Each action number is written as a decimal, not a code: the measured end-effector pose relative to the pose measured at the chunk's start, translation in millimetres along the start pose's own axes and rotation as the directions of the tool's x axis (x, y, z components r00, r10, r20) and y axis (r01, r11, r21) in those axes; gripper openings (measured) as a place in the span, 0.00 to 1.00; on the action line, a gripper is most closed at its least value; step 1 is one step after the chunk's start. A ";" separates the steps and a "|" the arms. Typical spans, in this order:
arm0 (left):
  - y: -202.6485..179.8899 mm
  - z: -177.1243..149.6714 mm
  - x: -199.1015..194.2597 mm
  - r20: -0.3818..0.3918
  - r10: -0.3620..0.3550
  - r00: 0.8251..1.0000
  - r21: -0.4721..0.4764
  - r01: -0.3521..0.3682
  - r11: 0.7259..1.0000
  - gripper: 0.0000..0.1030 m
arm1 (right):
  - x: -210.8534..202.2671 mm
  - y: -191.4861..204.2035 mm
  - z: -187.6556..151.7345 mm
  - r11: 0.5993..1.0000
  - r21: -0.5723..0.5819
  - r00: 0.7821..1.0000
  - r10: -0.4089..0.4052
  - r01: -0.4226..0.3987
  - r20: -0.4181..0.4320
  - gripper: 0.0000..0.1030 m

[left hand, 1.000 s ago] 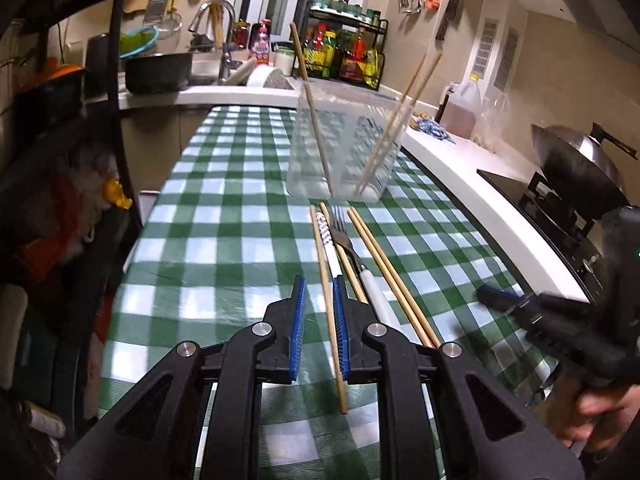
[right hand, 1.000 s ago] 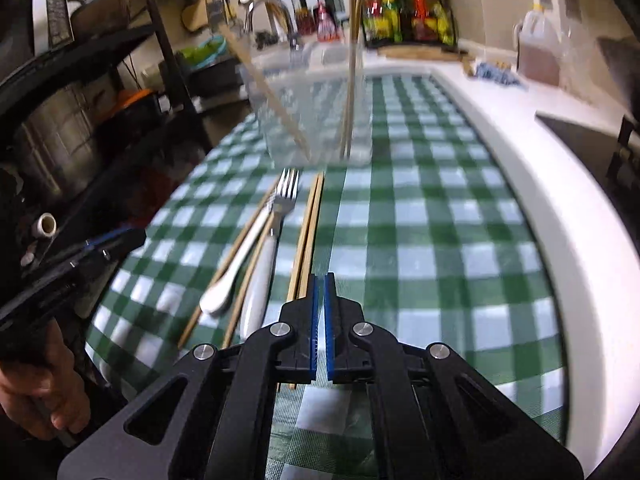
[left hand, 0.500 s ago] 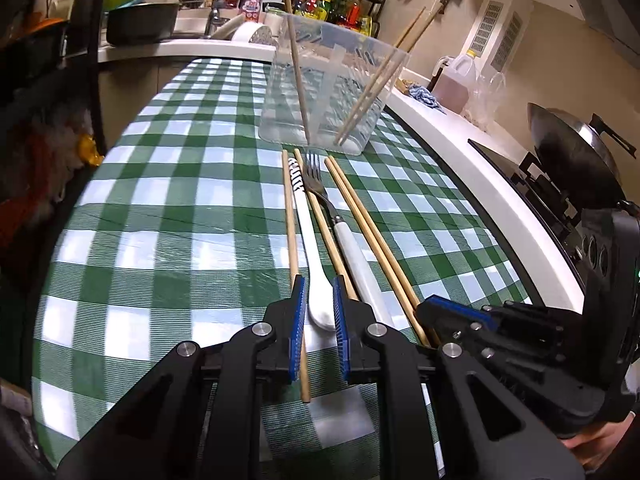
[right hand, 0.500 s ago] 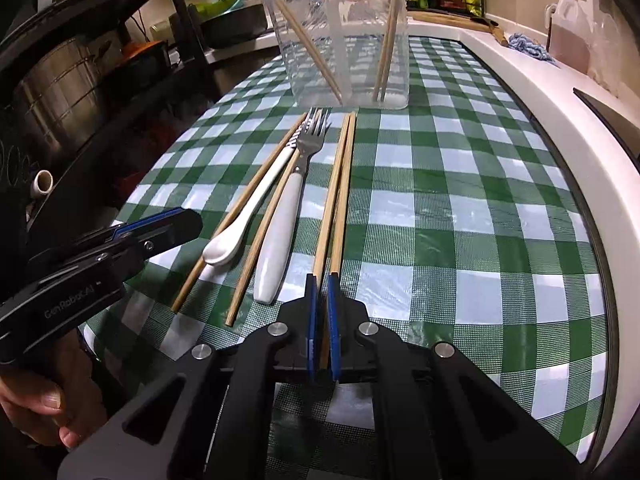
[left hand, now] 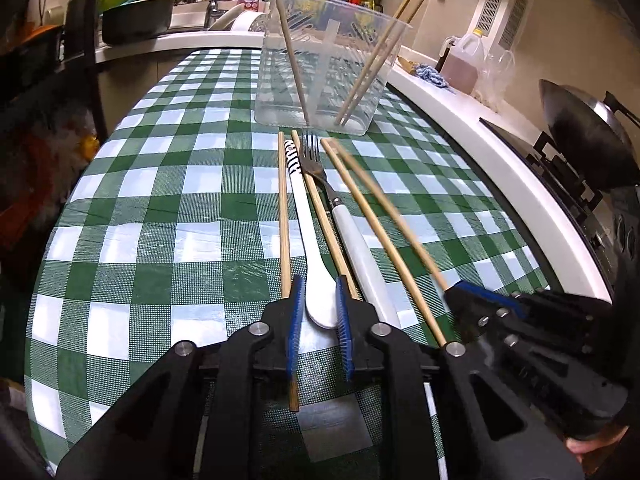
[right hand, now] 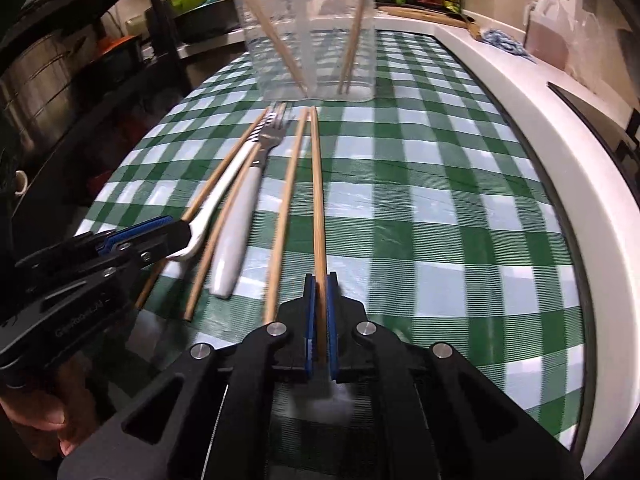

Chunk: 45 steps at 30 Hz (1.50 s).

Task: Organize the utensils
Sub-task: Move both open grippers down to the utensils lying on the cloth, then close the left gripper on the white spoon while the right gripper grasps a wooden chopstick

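A clear plastic container (left hand: 328,68) stands on the checked table and holds three chopsticks. In front of it lie a white spoon (left hand: 308,236), a white-handled fork (left hand: 340,216) and several loose chopsticks. My left gripper (left hand: 319,292) is open, its pads on either side of the spoon's bowl end. My right gripper (right hand: 319,292) is shut on the rightmost chopstick (right hand: 317,192), gripping its near end; it also shows in the left wrist view (left hand: 460,292). The neighbouring chopstick (right hand: 286,216) lies just left of it.
The green-and-white checked cloth (right hand: 440,220) covers the table. A white counter edge (right hand: 560,128) runs along the right, with a wok (left hand: 588,132) on the stove beyond. A dark shelf rack (right hand: 80,80) stands at the left. A sink and bottles are behind the container.
Both grippers have moved forward and down over the utensils. The left now straddles the spoon's end. The right has closed on the rightmost chopstick's near end.
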<state>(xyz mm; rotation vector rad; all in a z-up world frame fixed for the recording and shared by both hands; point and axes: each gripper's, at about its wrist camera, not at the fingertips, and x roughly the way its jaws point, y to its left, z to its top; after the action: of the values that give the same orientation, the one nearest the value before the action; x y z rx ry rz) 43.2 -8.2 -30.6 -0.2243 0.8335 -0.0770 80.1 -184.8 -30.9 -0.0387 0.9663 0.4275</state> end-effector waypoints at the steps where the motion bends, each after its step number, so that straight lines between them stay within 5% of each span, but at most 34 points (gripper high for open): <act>1: -0.5 -0.6 0.9 -0.002 0.001 1.000 0.001 -0.001 1.000 0.21 | 0.2 -2.5 0.5 1.000 0.005 1.000 -0.008 0.008 -0.003 0.05; 12: -18.9 -5.3 6.0 0.016 0.078 0.997 0.057 -0.078 0.995 0.20 | -0.1 -7.1 0.4 1.000 0.011 1.000 -0.020 0.020 -0.017 0.05; 34: 12.2 0.8 -15.6 0.070 0.204 0.976 -0.079 -0.199 0.977 0.10 | 0.1 -3.5 -1.2 1.000 0.014 1.000 -0.016 0.016 -0.001 0.05; 45: 35.3 2.8 -38.8 0.172 0.282 0.944 -0.097 -0.269 0.958 0.09 | 0.4 -1.2 -1.4 1.000 0.014 1.000 -0.008 0.008 0.016 0.05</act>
<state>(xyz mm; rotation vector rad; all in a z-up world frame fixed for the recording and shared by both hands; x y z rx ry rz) 18.6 32.7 -8.6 -0.1777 0.6765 0.2348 79.6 -186.2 -32.2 -0.0266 0.9526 0.4135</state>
